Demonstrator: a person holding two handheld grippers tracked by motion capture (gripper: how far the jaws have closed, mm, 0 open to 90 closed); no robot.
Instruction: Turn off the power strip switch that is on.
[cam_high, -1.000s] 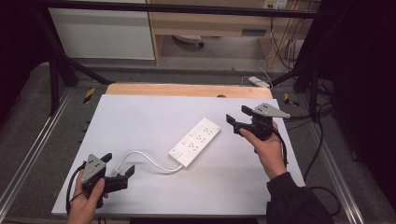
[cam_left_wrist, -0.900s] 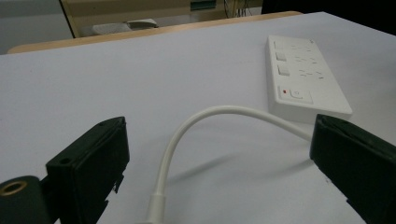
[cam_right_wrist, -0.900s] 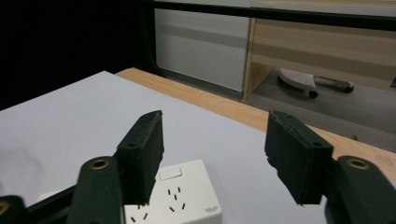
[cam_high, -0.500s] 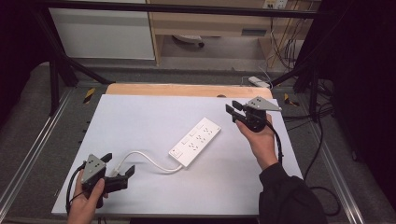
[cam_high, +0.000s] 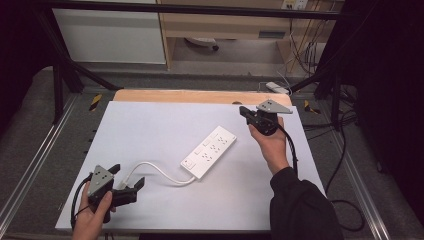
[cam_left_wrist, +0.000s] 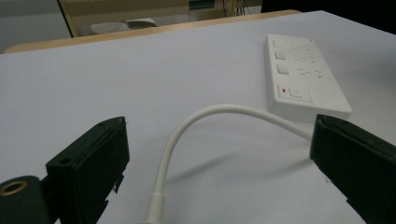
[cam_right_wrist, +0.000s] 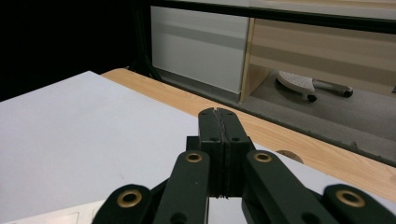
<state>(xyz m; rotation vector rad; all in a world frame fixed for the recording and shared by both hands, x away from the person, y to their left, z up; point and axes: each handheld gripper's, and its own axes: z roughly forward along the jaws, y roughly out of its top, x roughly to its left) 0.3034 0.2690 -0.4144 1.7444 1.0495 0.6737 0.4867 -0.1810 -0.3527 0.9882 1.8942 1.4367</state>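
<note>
White table (cam_high: 150, 125) — cable (cam_left_wrist: 187, 135) between open left gripper (cam_left_wrist: 219, 163).

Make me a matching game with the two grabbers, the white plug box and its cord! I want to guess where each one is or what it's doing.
Things:
1. left gripper
2. right gripper
3. power strip
4. cord

States:
A. lies flat in the middle of the table
B. jaws pressed together, holding nothing
C. curves across the white table top between two black jaws
D. jaws wide apart, low over the table's near left part

Pairs: 1-D, 2-B, 3-A, 4-C
</note>
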